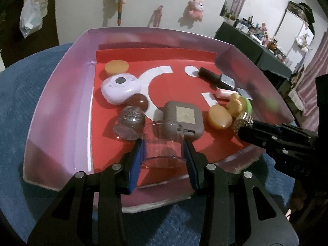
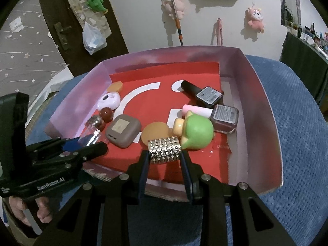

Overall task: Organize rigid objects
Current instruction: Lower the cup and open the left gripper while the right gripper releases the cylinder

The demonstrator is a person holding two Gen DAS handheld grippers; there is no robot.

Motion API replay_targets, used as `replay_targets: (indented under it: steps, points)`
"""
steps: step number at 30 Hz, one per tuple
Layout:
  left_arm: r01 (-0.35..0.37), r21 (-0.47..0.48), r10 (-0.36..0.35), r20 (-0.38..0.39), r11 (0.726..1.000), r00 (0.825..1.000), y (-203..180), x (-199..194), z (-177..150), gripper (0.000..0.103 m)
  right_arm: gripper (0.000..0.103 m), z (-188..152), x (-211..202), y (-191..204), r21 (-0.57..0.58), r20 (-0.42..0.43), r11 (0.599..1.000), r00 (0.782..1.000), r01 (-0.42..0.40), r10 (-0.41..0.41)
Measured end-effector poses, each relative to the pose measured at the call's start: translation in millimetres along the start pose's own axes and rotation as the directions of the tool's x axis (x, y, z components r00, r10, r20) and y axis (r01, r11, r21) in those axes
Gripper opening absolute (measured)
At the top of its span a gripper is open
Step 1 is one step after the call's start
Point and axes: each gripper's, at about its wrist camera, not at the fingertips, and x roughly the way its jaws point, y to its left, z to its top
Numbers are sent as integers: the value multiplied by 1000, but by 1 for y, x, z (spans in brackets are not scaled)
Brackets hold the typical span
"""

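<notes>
A shallow box [image 1: 61, 78] [image 2: 264, 94] with a red floor lies on a blue cloth. My left gripper [image 1: 164, 141] is shut on a clear plastic cup [image 1: 163, 145] [image 2: 91, 138], held just over the box's near edge. My right gripper [image 2: 165, 150] [image 1: 244, 129] is shut on a gold studded cylinder [image 2: 164, 149] [image 1: 243, 121] above the red floor. Inside lie a taupe square case [image 1: 181, 119] [image 2: 124, 130], a glittery jar [image 1: 129, 124], a brown ball [image 1: 139, 101], a lilac device [image 1: 121, 87], orange discs [image 1: 219, 115] [image 2: 154, 135], a green and yellow toy [image 2: 194, 132] and nail polish bottles [image 2: 207, 96].
Blue cloth [image 1: 30, 106] surrounds the box. Plush toys [image 1: 196, 7] and a plastic bag [image 1: 30, 18] hang on the white wall behind. A dark table with clutter [image 1: 266, 47] stands at the right. A hand [image 2: 24, 211] holds the left gripper's handle.
</notes>
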Motion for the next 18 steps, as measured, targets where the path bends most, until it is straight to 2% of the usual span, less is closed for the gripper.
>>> replay_targets:
  steps: [3,18]
  points:
    - [-8,-9,8,4,1000,1000,2,2,3,37,33,0,9,-3,17,-25,1000,1000,-10,10]
    - [-14,-25,14,11,1000,1000,5,7,8,37,33,1,20,1,-3,-35,1000,999,15,-15]
